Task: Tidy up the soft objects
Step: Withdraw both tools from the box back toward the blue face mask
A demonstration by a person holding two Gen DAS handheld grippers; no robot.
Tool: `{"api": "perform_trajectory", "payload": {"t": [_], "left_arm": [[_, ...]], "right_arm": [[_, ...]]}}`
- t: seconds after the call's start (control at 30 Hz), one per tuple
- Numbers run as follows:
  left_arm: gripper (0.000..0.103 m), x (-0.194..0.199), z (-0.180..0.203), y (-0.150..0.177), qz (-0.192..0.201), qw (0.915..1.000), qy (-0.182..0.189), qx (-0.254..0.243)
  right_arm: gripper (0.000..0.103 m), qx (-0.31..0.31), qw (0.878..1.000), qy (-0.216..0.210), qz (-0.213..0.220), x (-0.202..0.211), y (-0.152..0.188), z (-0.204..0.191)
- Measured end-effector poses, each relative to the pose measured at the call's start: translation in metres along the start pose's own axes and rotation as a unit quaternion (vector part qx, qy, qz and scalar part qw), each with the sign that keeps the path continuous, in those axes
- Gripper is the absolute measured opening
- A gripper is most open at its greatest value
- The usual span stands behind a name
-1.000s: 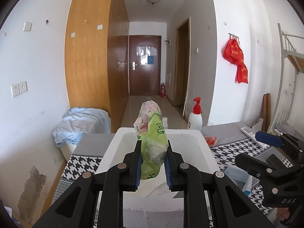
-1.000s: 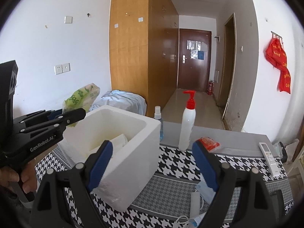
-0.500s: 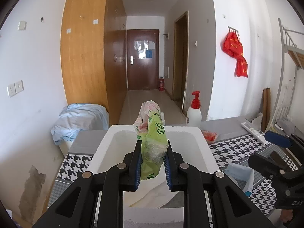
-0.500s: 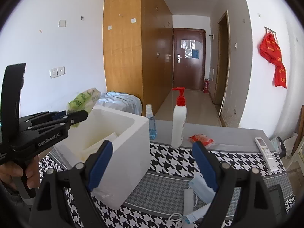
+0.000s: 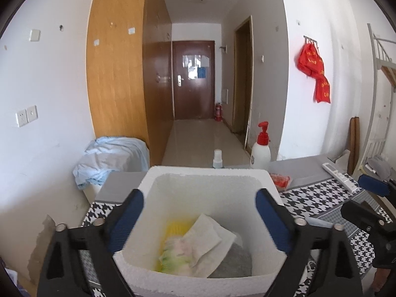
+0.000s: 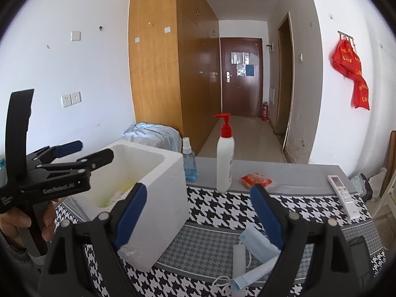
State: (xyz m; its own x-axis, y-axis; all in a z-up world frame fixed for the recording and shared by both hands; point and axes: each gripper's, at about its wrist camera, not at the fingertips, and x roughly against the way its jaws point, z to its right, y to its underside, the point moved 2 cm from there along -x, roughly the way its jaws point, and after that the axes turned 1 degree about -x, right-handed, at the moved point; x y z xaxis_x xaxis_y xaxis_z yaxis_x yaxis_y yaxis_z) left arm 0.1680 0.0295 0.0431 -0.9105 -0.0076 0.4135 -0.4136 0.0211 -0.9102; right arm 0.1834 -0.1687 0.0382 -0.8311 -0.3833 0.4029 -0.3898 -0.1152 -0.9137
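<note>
1. At the bottom middle of the left wrist view, the left gripper [image 5: 199,208] was spread wide with nothing between its blue pads [image 5: 127,212].
2. Right under it sat the white foam box [image 5: 208,173], filling the lower middle of the frame.
3. Down inside the box lay the green bag [image 5: 173,255], blurry, at the bottom middle, with a white tissue [image 5: 209,237] partly over it.
4. Something yellow [image 5: 173,227] showed in the box just behind the bag.
5. At the bottom middle of the right wrist view, the right gripper [image 6: 198,212] was spread wide too and held nothing.
6. Between its fingers, low in the frame, lay a blue mask [image 6: 257,247] on the checked cloth [image 6: 217,210].
7. A second mask [image 6: 250,276] lay just below it, near the bottom edge.
8. The box [image 6: 158,193] stood at the lower left of that view, just beside the right gripper's left finger.
9. A white pump bottle [image 6: 224,158] stood in the middle, with a small spray bottle [image 6: 189,163] to its left, next to the box.
10. A red packet [image 6: 256,180] lay just right of the pump bottle.
11. A remote [image 6: 342,195] lay at the right side of the cloth.
12. At the far left, a hand [image 6: 23,225] held the left gripper [image 6: 81,151] above the box.
</note>
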Motion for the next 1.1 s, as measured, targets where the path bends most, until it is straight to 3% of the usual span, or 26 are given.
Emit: {"api": "perform_trajectory", "payload": {"t": [0.1, 0.6, 1.1], "left_arm": [[0.1, 0.004, 0.001, 0.0, 0.006, 1.0, 0.0, 0.001], [0.102, 0.052, 0.01, 0.0, 0.057, 0.9983, 0.013, -0.003], [0.102, 0.074, 0.02, 0.006, 0.073, 0.9972, 0.018, -0.003]], "right_arm": [[0.089, 0.001, 1.0, 0.001, 0.003, 0.002, 0.001, 0.002], [0.089, -0.001, 1.0, 0.004, 0.017, 0.019, 0.005, 0.01], [0.089, -0.002, 0.999, 0.007, 0.035, 0.044, 0.009, 0.011]]}}
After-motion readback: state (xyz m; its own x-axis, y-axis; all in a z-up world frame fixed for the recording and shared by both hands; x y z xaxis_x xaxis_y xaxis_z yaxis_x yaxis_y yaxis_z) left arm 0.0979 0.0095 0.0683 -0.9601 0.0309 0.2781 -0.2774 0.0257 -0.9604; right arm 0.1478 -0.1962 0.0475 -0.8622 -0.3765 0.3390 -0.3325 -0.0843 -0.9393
